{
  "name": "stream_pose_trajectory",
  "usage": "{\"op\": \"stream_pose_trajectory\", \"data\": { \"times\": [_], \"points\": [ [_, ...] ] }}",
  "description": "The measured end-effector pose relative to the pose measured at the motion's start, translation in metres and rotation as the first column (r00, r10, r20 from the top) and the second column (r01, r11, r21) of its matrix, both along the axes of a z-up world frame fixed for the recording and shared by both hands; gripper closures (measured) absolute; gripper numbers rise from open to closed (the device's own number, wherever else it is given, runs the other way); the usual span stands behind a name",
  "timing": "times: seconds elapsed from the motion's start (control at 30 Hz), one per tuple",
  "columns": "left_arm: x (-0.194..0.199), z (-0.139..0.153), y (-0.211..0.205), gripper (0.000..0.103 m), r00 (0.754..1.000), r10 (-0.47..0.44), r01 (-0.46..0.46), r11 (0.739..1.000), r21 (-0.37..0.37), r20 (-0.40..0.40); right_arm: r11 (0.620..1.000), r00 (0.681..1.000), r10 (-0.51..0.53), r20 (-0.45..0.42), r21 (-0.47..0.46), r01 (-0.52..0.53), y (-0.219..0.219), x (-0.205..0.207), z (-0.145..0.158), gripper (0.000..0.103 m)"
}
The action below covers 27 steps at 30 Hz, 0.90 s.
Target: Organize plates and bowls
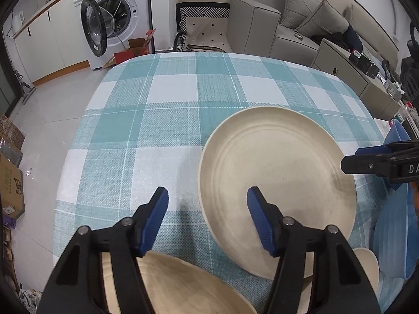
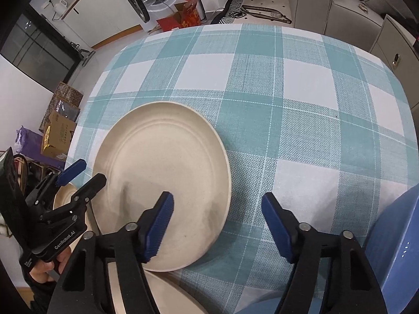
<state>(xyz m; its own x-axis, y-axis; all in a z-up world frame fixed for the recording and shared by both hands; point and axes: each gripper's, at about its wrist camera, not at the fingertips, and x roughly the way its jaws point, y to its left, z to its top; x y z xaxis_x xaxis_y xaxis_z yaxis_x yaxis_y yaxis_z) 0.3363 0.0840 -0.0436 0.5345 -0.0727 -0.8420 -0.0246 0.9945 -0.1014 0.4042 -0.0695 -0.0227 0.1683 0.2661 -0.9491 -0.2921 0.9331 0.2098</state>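
A: Table [image 1: 170, 99] first?
B: Checked cloth. Big cream plate [image 1: 277, 183] lies flat toward the near edge; second plate [image 1: 167, 282] right at that edge.
A: Grippers?
B: Left gripper [image 1: 208, 196] wide apart, empty, plate rim between its fingers. Right gripper [image 2: 217, 204] also spread, empty, plate to its left. Left looks nearer.

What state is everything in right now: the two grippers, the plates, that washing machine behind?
Left gripper: open, holding nothing.
Right gripper: open, holding nothing.
Large cream plate: flat on the tablecloth, empty.
Second cream plate: near table edge, partly hidden by the left gripper.
Blue dish: at the right edge, mostly cropped.
Washing machine: door open.
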Motion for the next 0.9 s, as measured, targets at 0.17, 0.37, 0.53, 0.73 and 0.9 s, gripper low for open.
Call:
{"op": "stream_pose_trajectory", "data": {
  "times": [0.17,0.37,0.53,0.73,0.9],
  "points": [
    [0.002,-0.005,-0.002,0.052,1.0,-0.012,0.011,1.0,-0.009,-0.02,1.0,1.0,0.002,-0.01,-0.019,-0.002,0.005,0.0,-0.006,0.048],
    [0.002,-0.008,-0.007,0.066,0.999,-0.035,0.035,0.999,-0.018,-0.034,1.0,1.0,0.005,-0.022,-0.024,-0.005,0.006,0.0,-0.012,0.057],
    [0.001,-0.008,-0.008,0.072,0.999,-0.04,0.039,0.999,-0.004,-0.038,1.0,0.999,0.015,-0.031,-0.018,-0.016,0.008,-0.001,-0.015,0.068],
    [-0.001,-0.008,-0.001,0.085,0.999,-0.025,0.024,1.0,-0.017,-0.043,0.999,0.999,0.025,-0.021,-0.042,-0.026,0.011,-0.002,-0.016,0.078],
    [-0.001,-0.009,-0.001,0.089,0.999,-0.027,0.027,1.0,-0.004,-0.043,0.998,1.0,0.016,-0.008,-0.058,-0.016,0.008,-0.002,-0.016,0.089]
  ]
}}
